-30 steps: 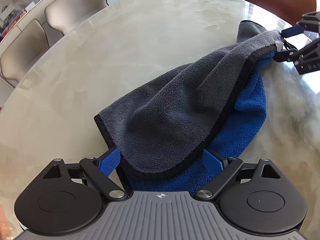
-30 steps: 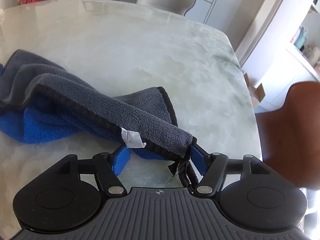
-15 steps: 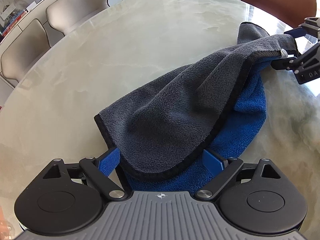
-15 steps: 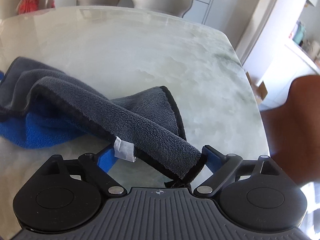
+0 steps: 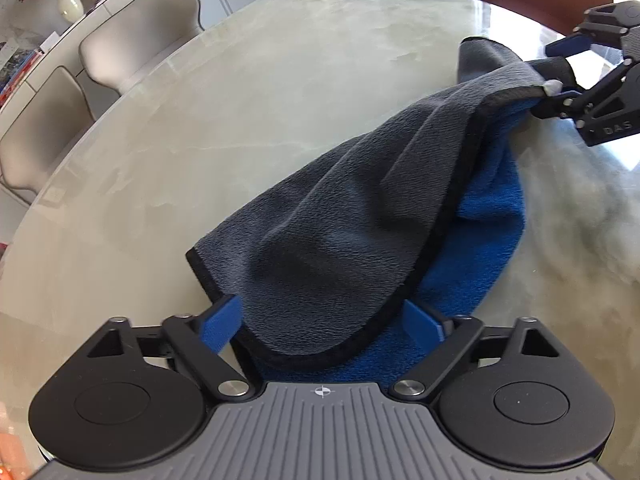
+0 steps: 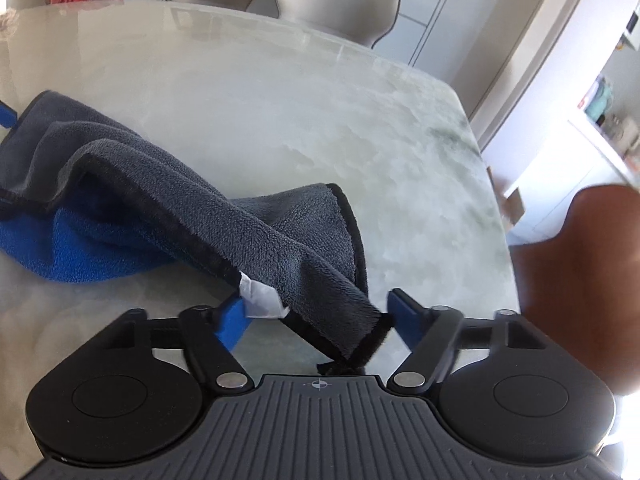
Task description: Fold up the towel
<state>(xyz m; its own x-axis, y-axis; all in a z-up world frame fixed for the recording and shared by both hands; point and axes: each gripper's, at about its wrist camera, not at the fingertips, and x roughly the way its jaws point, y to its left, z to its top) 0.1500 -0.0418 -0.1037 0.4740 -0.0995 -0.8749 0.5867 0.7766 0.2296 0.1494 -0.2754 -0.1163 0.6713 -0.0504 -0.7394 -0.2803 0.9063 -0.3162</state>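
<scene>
A towel (image 5: 340, 240), grey on top and blue underneath with a black hem, lies bunched on the marble table (image 5: 280, 100). Its near end sits between the fingers of my left gripper (image 5: 320, 324), whose jaws are closing with the cloth between them. At the far right my right gripper (image 5: 564, 68) straddles the other corner. In the right wrist view that corner of the towel (image 6: 280, 240), with its white label (image 6: 260, 300), hangs between the blue pads of the right gripper (image 6: 320, 316). These jaws are closing too, and a small gap shows at the right pad.
Pale upholstered chairs (image 5: 140, 28) stand along the table's far side, one seen also from the right (image 6: 340, 8). A brown chair (image 6: 580, 280) stands beyond the right edge. Bare marble (image 6: 320, 120) stretches beyond the towel.
The right gripper's jaws spread wide, then narrowed again around the towel corner. The left jaws have narrowed a little. Both hands have stayed nearly in place.
</scene>
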